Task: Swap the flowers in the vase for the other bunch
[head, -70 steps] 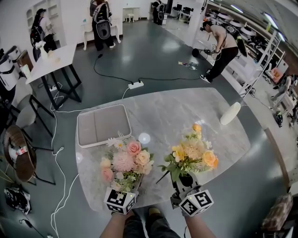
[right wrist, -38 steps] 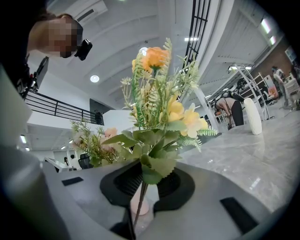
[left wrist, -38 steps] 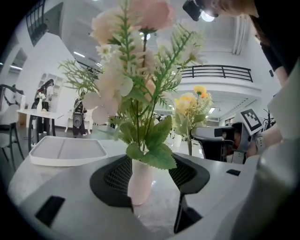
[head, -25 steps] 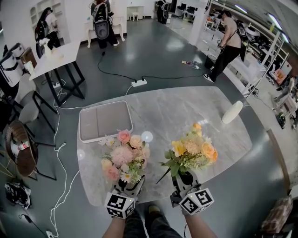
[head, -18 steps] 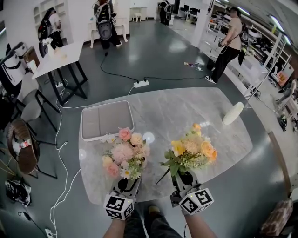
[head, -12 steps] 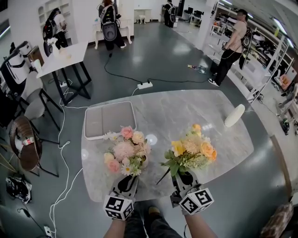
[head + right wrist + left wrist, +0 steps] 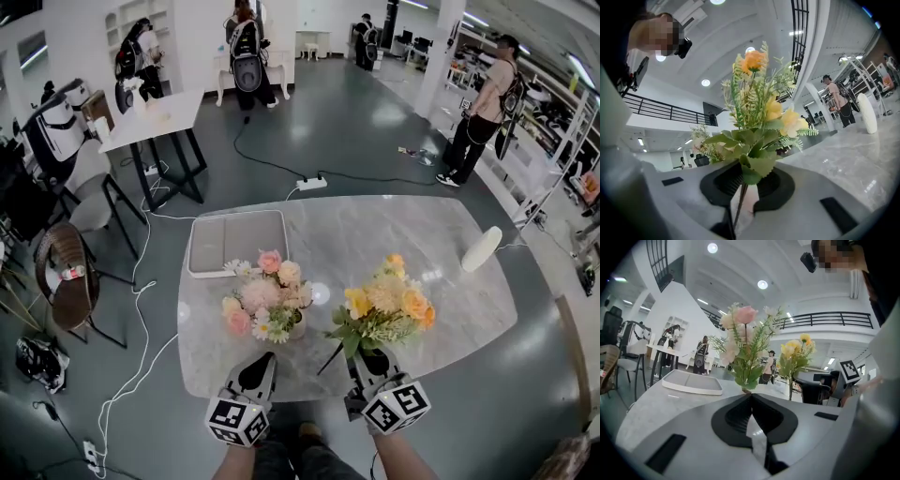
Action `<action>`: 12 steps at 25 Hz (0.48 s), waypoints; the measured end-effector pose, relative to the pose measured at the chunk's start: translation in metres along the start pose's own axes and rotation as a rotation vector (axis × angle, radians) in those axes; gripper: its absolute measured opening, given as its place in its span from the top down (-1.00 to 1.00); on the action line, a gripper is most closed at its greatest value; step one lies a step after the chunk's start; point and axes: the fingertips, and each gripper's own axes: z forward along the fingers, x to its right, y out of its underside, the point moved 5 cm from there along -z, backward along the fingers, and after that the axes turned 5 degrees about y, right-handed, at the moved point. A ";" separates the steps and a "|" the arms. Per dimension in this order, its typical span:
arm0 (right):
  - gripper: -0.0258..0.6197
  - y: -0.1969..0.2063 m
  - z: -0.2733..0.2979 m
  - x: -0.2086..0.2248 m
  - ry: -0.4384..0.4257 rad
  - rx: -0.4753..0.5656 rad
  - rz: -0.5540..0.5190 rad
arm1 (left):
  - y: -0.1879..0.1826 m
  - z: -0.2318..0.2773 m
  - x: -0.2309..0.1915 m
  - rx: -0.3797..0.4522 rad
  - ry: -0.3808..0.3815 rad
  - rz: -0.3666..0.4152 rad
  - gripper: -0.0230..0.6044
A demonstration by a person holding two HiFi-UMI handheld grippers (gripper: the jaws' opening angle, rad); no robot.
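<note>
The pink bunch (image 7: 265,300) stands upright on the marble table (image 7: 422,309), its stems going down into a pale vase (image 7: 297,325) that is mostly hidden by leaves. My left gripper (image 7: 260,363) sits just behind the bunch near the table's front edge. Its jaws have just been closing and are now shut, with nothing between them. In the left gripper view the pink bunch (image 7: 743,348) rises beyond the closed fingertips (image 7: 751,397). My right gripper (image 7: 367,360) is shut on the stems of the yellow-orange bunch (image 7: 384,311), held upright. The stems (image 7: 739,199) run down between its pads.
A grey tray (image 7: 232,242) lies at the table's back left. A white oblong object (image 7: 482,248) rests at the right edge. On the floor beyond lie cables and a power strip (image 7: 311,184). Chairs stand at the left, and people stand far off.
The left gripper has let go of the pink bunch, drawn back toward the near edge and closed empty. The bunch now stands alone. The right gripper keeps its hold.
</note>
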 end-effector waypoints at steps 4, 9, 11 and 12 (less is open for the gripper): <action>0.70 -0.003 -0.003 0.000 -0.032 -0.004 -0.002 | -0.003 -0.007 0.010 0.024 -0.019 -0.006 0.88; 0.70 -0.008 -0.006 -0.004 -0.073 0.001 -0.011 | -0.010 -0.015 0.018 0.056 -0.042 -0.008 0.88; 0.70 -0.011 -0.009 -0.004 -0.087 0.004 -0.014 | -0.013 -0.019 0.023 0.071 -0.044 -0.006 0.88; 0.70 -0.012 -0.011 -0.004 -0.091 0.005 -0.016 | -0.015 -0.020 0.026 0.077 -0.045 -0.006 0.88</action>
